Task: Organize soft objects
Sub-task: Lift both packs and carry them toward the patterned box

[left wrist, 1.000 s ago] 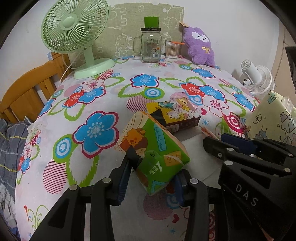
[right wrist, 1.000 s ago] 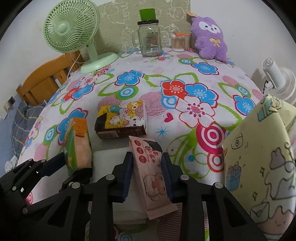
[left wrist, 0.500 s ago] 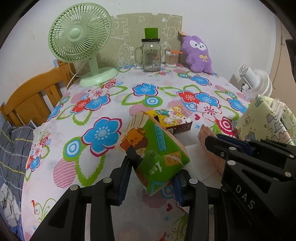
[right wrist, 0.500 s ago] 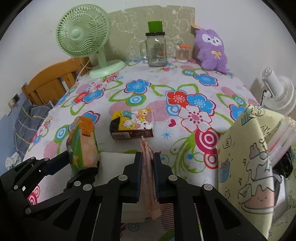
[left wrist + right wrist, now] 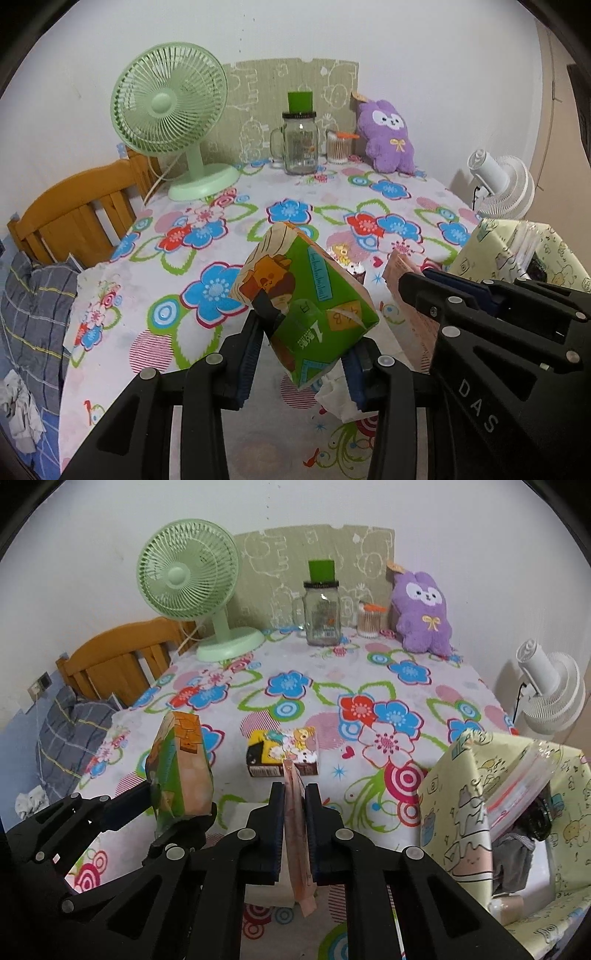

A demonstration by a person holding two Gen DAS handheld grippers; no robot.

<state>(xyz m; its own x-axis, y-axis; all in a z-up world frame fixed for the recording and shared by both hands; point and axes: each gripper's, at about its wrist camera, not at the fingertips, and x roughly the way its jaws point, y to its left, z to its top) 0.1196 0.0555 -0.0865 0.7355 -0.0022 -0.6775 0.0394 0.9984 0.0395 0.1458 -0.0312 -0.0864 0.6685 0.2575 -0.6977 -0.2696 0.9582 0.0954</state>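
My left gripper (image 5: pixel 306 343) is shut on a green tissue pack (image 5: pixel 306 302) with a cartoon print and holds it tilted above the flowered table (image 5: pixel 207 236). The same green pack (image 5: pixel 181 775) shows at the left of the right wrist view. My right gripper (image 5: pixel 294 797) is shut on a thin pink wipes pack (image 5: pixel 295 830), which stands on edge between the pads and hangs below them. A yellow cartoon tissue pack (image 5: pixel 282 751) lies on the table just beyond the pink pack. A purple plush toy (image 5: pixel 424 616) sits at the far edge.
A pale yellow printed fabric bin (image 5: pixel 461 805) stands open at the right. A white folded tissue (image 5: pixel 236 812) lies under the grippers. At the back stand a green fan (image 5: pixel 170 103), a glass jar (image 5: pixel 299 144) and a swab cup (image 5: pixel 338 147). A wooden chair (image 5: pixel 74 221) is at left.
The right jaws closed on the pink pack, which now stands on edge. Both grippers rose from the table with their packs, and the view tipped up toward the wall.
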